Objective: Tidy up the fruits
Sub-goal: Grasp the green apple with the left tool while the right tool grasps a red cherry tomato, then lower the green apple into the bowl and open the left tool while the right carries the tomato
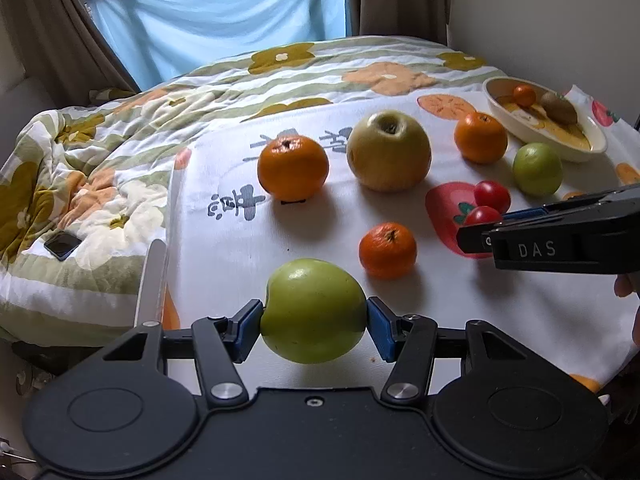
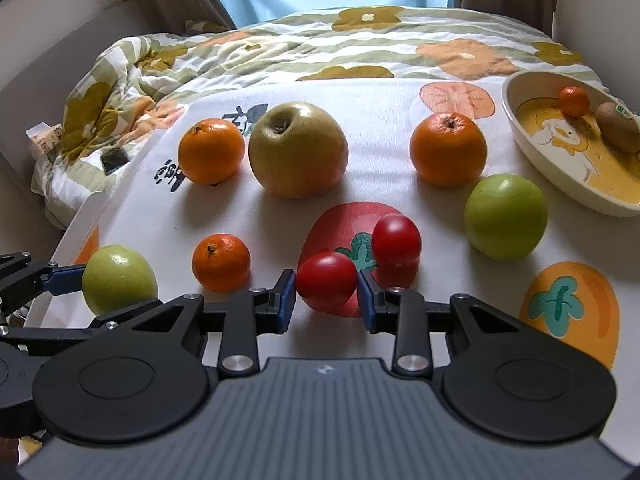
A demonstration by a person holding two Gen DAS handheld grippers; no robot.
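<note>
The left gripper [image 1: 314, 322] squeezes a green apple [image 1: 313, 311] between its blue pads, low at 6 o'clock on the white surface [image 1: 224, 256]. The right gripper [image 2: 327, 295] is closed on a small red tomato [image 2: 326, 279]; its pads touch both sides. A second tomato [image 2: 397, 240] sits just beside it at 1 o'clock. Oranges, a big yellow apple [image 2: 298, 150] and another green apple [image 2: 505, 216] lie farther back. The bowl [image 2: 520, 136] at 2 o'clock holds a tiny orange [image 2: 574, 101] and a kiwi [image 2: 617, 127].
</note>
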